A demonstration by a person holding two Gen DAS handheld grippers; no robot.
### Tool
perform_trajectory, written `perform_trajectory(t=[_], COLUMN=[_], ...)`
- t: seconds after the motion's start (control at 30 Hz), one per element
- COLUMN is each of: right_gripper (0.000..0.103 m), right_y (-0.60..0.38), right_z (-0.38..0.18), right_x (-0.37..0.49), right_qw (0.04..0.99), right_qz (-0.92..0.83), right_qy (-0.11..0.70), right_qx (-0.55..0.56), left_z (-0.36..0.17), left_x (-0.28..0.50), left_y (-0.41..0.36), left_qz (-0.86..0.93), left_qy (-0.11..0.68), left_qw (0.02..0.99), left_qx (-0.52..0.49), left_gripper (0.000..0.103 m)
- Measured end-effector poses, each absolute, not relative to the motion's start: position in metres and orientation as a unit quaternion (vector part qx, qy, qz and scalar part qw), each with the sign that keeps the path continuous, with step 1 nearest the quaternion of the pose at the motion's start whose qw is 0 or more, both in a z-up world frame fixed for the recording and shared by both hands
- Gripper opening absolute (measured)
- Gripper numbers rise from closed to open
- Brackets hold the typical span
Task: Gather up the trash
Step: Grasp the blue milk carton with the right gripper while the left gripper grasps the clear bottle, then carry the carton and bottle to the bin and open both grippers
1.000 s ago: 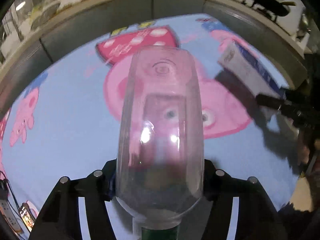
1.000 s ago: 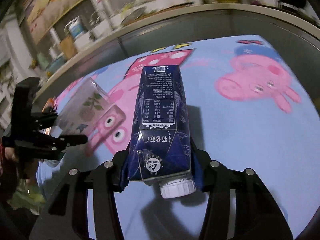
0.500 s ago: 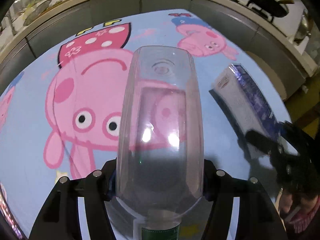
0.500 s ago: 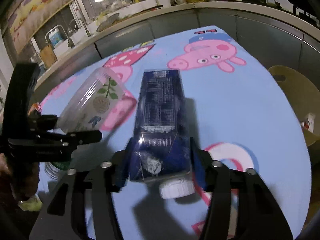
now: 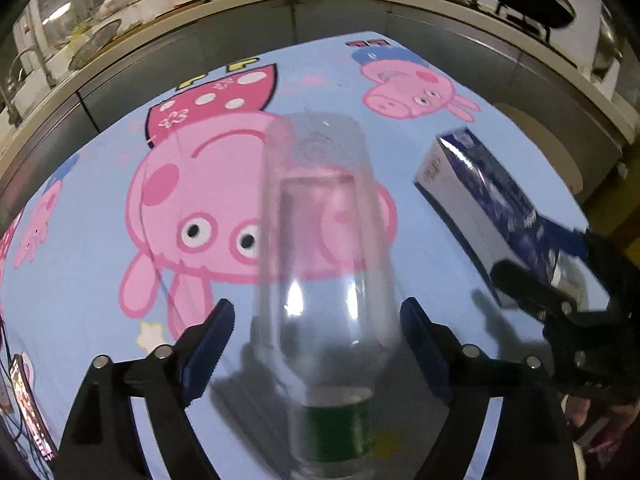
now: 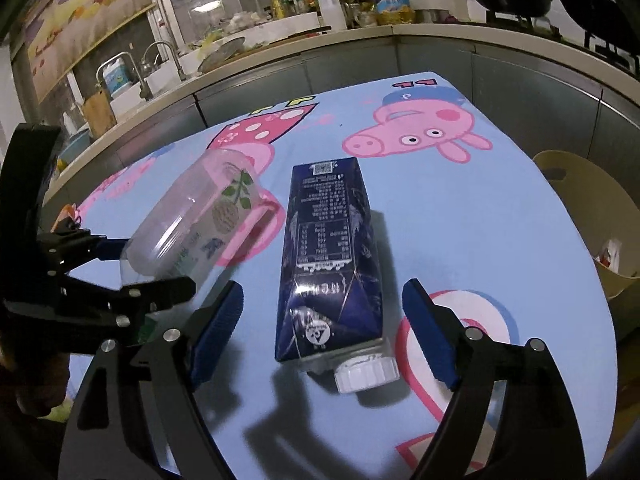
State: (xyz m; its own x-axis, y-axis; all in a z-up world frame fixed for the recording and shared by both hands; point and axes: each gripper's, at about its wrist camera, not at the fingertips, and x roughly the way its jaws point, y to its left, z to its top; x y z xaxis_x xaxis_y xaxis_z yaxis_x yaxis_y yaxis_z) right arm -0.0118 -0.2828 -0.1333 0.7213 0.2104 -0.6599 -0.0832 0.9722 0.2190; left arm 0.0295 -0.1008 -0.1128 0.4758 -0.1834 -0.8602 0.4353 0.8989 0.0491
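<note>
- The left gripper (image 5: 316,344) has its jaws spread wide and opening further; a gap shows on both sides between the blue pads (image 5: 208,344) and the bottle.
- The clear plastic bottle (image 5: 324,264) sits between those jaws with its green cap end toward the camera and its base pointing away. It looks blurred, and nothing is squeezing it. Whether it rests on the table or is in the air cannot be told from this view.
- From the right wrist view the same bottle (image 6: 192,228) is tilted, base up and away, with the left gripper's (image 6: 132,268) black fingers either side of its lower end.
- The right gripper (image 6: 320,340) is also wide and opening; its blue pads (image 6: 216,332) stand clear of the carton on both sides.
- The dark blue drink carton (image 6: 328,264) lies on its side on the tablecloth between those jaws, white screw cap (image 6: 366,374) toward the camera, casting a shadow beneath it.
- In the left wrist view the carton (image 5: 480,208) is off to the right, with the right gripper (image 5: 560,296) at its near end.
- The tablecloth (image 6: 460,220) is light blue with pink cartoon pigs.
- A beige bin (image 6: 588,216) stands just beside the table's right edge, with some scraps inside.
- A person's hand (image 6: 36,380) holds the left gripper at the lower left edge.
</note>
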Motion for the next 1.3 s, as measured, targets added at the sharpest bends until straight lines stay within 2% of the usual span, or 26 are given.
perform_trajectory(t=[0.03,0.07,0.17,0.47,0.73,0.8,0.83,0.97,1.3], right_gripper=[0.073,0.051,0.047,0.047,0.049,0.057,0.071,0.073,0.073], right_y=[-0.283,-0.285,-0.301,-0.426,-0.540,-0.552,-0.555,-0.555,-0.485], right_z=[-0.136,-0.140,-0.142,-0.125,-0.147,-0.154,-0.157,-0.153,-0.141], right_x=[-0.013,-0.012,-0.014,-0.021,0.001,0.012,0.016,0.002,-0.065], right_qw=[0.925,0.924,0.925,0.925,0.890,0.883,0.881,0.888,0.900], right_qz=[0.078,0.080,0.083,-0.037,-0.129,-0.135,-0.139,-0.160,-0.151], right_qy=[0.364,0.367,0.353,0.290,0.317,0.328,0.330,0.290,0.246], right_qx=[0.080,0.078,0.114,0.241,0.303,0.308,0.307,0.320,0.327], left_z=[-0.117,-0.118,-0.114,-0.068,-0.073,-0.079,-0.082,-0.080,-0.054], left_x=[0.029,0.028,0.032,0.058,0.089,0.094,0.097,0.098,0.059], left_y=[-0.102,-0.104,-0.114,-0.239,-0.382,-0.409,-0.416,-0.416,-0.332], left_qz=[-0.182,-0.188,-0.218,-0.361,-0.448,-0.450,-0.440,-0.423,-0.385], left_qy=[0.481,0.478,0.482,0.424,0.433,0.430,0.425,0.423,0.363], left_qw=[0.847,0.846,0.838,0.817,0.760,0.756,0.762,0.775,0.829], left_qx=[0.138,0.141,0.133,0.150,0.187,0.205,0.214,0.205,0.181], left_gripper=[0.063,0.062,0.062,0.062,0.063,0.067,0.080,0.077,0.081])
